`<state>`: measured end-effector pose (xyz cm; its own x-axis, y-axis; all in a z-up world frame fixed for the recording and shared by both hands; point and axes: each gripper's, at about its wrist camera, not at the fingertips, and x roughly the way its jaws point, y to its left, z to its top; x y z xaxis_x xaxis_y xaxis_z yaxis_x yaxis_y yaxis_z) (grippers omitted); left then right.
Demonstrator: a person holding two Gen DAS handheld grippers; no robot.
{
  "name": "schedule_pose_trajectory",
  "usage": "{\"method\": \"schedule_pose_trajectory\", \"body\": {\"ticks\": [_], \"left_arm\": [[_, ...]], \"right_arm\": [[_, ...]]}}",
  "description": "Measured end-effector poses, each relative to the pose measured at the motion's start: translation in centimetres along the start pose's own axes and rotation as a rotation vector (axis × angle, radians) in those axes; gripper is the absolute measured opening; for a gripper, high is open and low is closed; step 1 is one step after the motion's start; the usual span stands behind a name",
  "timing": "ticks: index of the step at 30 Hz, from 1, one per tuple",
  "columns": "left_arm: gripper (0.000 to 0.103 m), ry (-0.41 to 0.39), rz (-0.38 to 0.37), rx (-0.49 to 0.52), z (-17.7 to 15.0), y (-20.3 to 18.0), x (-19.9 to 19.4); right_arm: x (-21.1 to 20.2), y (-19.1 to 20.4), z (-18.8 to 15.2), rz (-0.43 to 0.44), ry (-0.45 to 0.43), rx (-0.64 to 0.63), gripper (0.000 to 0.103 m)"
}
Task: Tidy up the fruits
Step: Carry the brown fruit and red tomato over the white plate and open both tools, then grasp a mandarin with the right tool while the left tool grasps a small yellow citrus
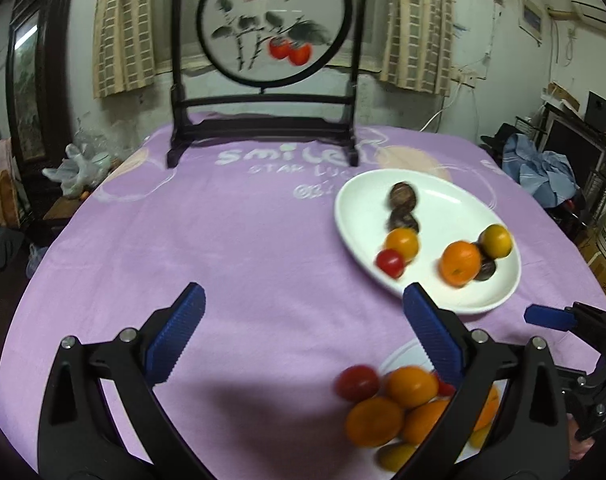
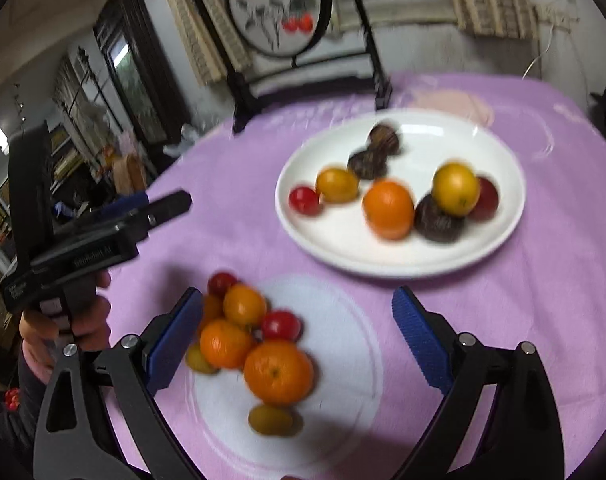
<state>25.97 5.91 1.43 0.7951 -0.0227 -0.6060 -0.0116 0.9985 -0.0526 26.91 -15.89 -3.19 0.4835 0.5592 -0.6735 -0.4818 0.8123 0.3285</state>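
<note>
Both the left hand-held gripper (image 1: 303, 334) and the right hand-held gripper (image 2: 297, 340) stand released, nothing between the pads. On the counter (image 1: 223, 248), fruit lies heaped on the near plate (image 2: 343, 320) and spread on the far plate (image 2: 483, 248). The oranges (image 2: 278, 372) look firm and round, likely to roll; the tomatoes (image 2: 281, 325) look soft and smooth-skinned. I'd take each across its middle, gently.

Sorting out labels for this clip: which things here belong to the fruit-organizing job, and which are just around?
Job:
- far white plate with fruit
- near white plate with piled fruit
- large orange
- left gripper, right gripper, both open and empty

Lying about:
- painted round screen
- purple tablecloth
- curtains
</note>
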Motion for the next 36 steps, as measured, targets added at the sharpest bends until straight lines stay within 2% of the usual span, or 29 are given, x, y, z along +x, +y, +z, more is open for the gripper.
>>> {"method": "schedule_pose_trajectory", "body": {"ticks": [3,6,8,10,15,19,21,23,28,31,32,34,35,36], "left_arm": [[0.101,0.008,0.006,-0.019,-0.5,1.0,-0.3],[0.101,0.007,0.015,-0.039,-0.8,1.8,-0.7],[0.101,0.017,-0.004,-0.06,-0.9,2.2,-0.8],[0.101,0.031,-0.029,-0.085,-1.1,2.7,-0.9],[0.101,0.04,-0.034,-0.102,-1.5,2.9,-1.3],[0.101,0.054,-0.048,-0.12,-1.7,3.1,-1.3],[0.101,0.061,-0.048,-0.118,-1.8,3.1,-1.3],[0.101,0.062,-0.043,-0.112,-1.8,2.9,-1.3],[0.101,0.068,-0.033,-0.106,-2.1,3.0,-1.3],[0.101,0.076,-0.026,-0.106,-2.4,3.3,-1.4],[0.1,0.084,-0.036,-0.105,-2.6,3.4,-1.4],[0.098,0.128,-0.122,-0.08,-3.1,3.2,-1.3],[0.096,0.167,-0.213,-0.047,-3.6,2.7,-1.3],[0.092,0.189,-0.272,-0.016,-4.0,2.3,-1.5]], "right_arm": [[0.3,1.6,-1.2,-0.008,0.066,-0.084,0.095],[-0.1,3.3,-2.7,-0.047,0.08,-0.197,0.095],[0.1,3.6,-3.4,-0.074,0.092,-0.223,0.091],[0.5,3.8,-3.9,-0.102,0.103,-0.245,0.083],[0.9,4.4,-4.6,-0.148,0.093,-0.308,0.08],[1.4,4.5,-4.8,-0.15,0.092,-0.322,0.08],[1.6,4.7,-4.8,-0.149,0.093,-0.33,0.076],[2.2,4.5,-4.6,-0.149,0.102,-0.334,0.07],[3.0,3.8,-4.5,-0.181,0.123,-0.317,0.046],[1.7,2.1,-3.6,-0.091,0.096,-0.19,0.044],[1.1,1.6,-3.3,-0.062,0.073,-0.149,0.044],[-0.2,0.6,-2.6,-0.036,0.014,-0.081,0.044],[-0.7,0.3,-2.5,-0.04,-0.007,-0.061,0.044],[-1.1,-0.2,-2.3,-0.049,-0.026,-0.035,0.044]]}}
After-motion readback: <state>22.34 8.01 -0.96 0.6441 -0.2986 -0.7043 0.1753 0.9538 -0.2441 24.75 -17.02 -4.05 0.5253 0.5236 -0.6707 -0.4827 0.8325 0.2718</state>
